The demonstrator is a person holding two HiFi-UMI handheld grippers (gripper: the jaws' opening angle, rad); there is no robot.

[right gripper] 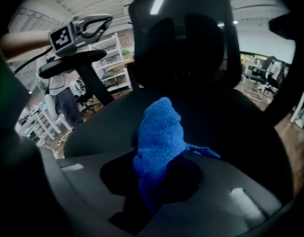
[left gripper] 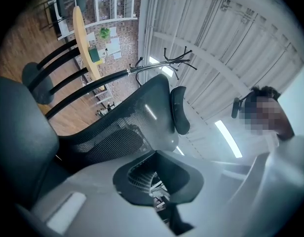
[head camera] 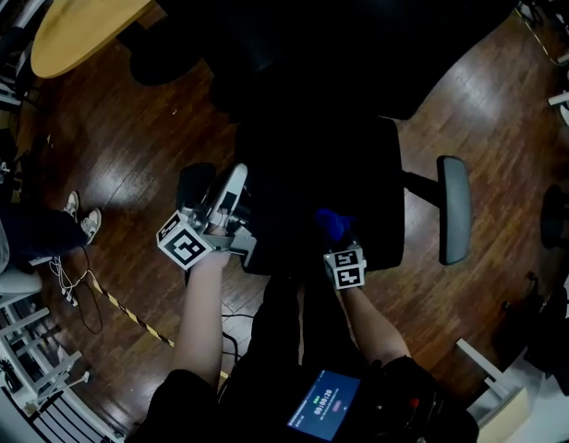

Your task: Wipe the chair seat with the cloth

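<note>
While the right claw (head camera: 336, 240) sits at the near edge of the chair seat (head camera: 303, 169), it's pinching a bunched-up blue cloth (head camera: 332, 221) that pokes out over the front part of the seat. The left claw (head camera: 231, 185) is off the seat's left side, just above the left armrest (right gripper: 70, 58). It's pressed together with nothing in it and tilted up toward the ceiling. Past the seat is the dark mesh backrest (right gripper: 184, 38). Way off beyond the seat's far left corner there's a light wooden desk (head camera: 81, 17) on the wood floor (head camera: 127, 127).
</note>
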